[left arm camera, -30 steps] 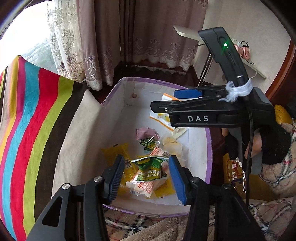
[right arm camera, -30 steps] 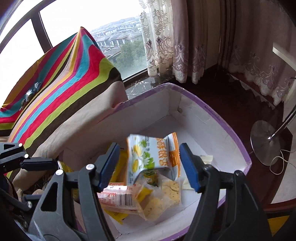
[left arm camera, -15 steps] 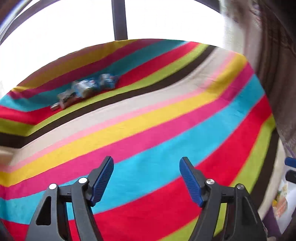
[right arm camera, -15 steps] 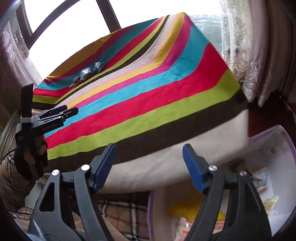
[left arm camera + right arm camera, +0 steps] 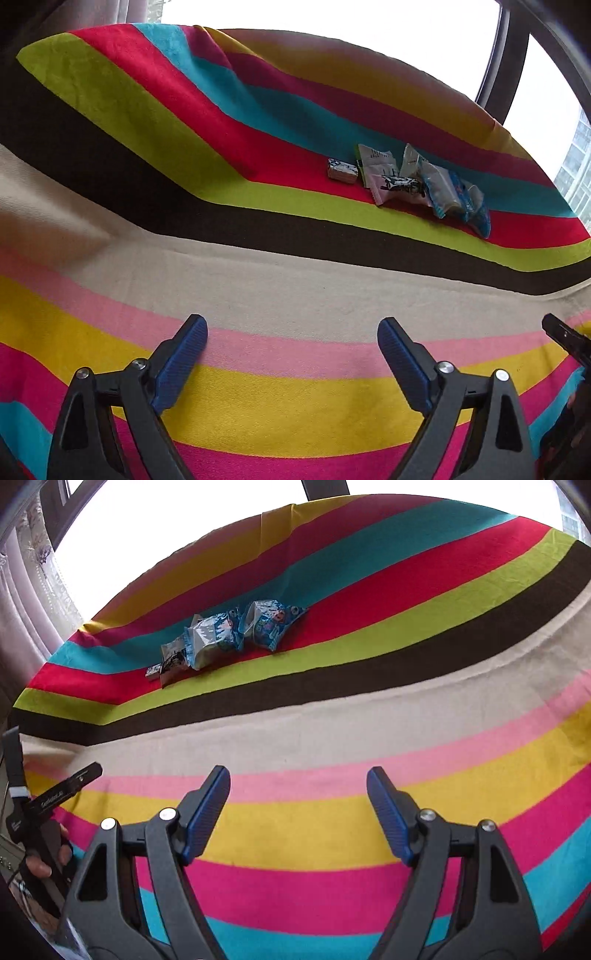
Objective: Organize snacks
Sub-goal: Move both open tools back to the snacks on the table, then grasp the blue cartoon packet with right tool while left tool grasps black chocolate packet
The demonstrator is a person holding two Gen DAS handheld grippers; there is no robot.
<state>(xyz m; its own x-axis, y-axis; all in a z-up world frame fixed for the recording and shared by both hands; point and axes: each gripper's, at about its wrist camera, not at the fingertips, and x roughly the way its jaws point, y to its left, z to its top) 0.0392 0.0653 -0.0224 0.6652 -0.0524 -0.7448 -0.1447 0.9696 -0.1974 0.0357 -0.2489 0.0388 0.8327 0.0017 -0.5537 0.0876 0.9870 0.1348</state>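
Both grippers hang over the striped cloth [image 5: 280, 288] with nothing in them. The left gripper [image 5: 291, 350] has just been spreading its jaws, and only bare cloth shows between them; the right gripper [image 5: 298, 806] also stands released and wide, empty over the pink and yellow stripes. That suits a reach: wide jaws can drop around a soft packet without nudging it first.

The snacks [image 5: 225, 637] lie in a small row on the far red stripe, well apart from both grippers. In the left view the row reads, left to right, as a small wrapped block [image 5: 342, 170], a pale packet [image 5: 397, 184] and blue packets [image 5: 458, 199]. They touch and partly overlap, so lifting one will probably drag its neighbour. The blue ones look puffed and crinkly, likely to slip unless pinched at a seam.

Nothing blocks the way across the cloth. It does rise in a fold at the far left, and the window [image 5: 369, 37] beyond is glaringly bright. The left gripper shows at the near left edge of the right view, held in a hand [image 5: 44, 864], so the two sit close together and could crowd each other.
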